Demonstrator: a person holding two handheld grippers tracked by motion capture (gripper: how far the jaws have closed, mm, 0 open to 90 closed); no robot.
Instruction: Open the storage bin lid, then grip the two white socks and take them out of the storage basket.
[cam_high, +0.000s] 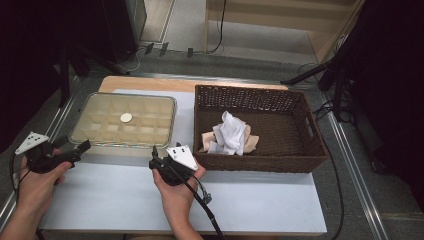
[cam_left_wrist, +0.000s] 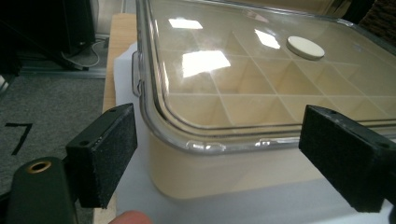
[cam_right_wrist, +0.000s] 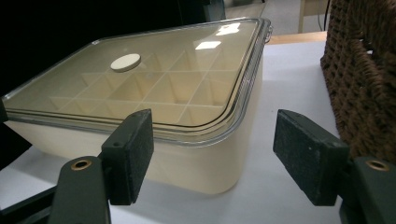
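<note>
Hands of one person enter from the bottom edge of the high view, each carrying one two-jaw gripper, two in all. At left, the left gripper (cam_high: 75, 147) is held low and nearly level, aimed rightward at the near left corner of the compartment box (cam_high: 123, 121); its jaws stand wide apart with nothing between the pads, and in the left gripper view that corner lies just beyond them, untouched. The box, one in number, sits on the white table surface (cam_high: 150, 200) left of centre; it is cream, shallow, divided into a grid of small compartments, and closed by a clear lid (cam_left_wrist: 243, 74) bearing one white round disc (cam_left_wrist: 305, 47). The compartments seen through the lid hold nothing visible. Next, the right gripper (cam_high: 161, 155) is held by the right hand (cam_high: 176, 192) just before the box's near right corner, pointing away from the person; its jaws are likewise wide open and empty, framing that corner in the right gripper view. At right stands one dark wicker basket (cam_high: 300, 150), beside the box, containing a crumpled heap of white and tan cloths (cam_high: 230, 134); their number cannot be told.
</note>
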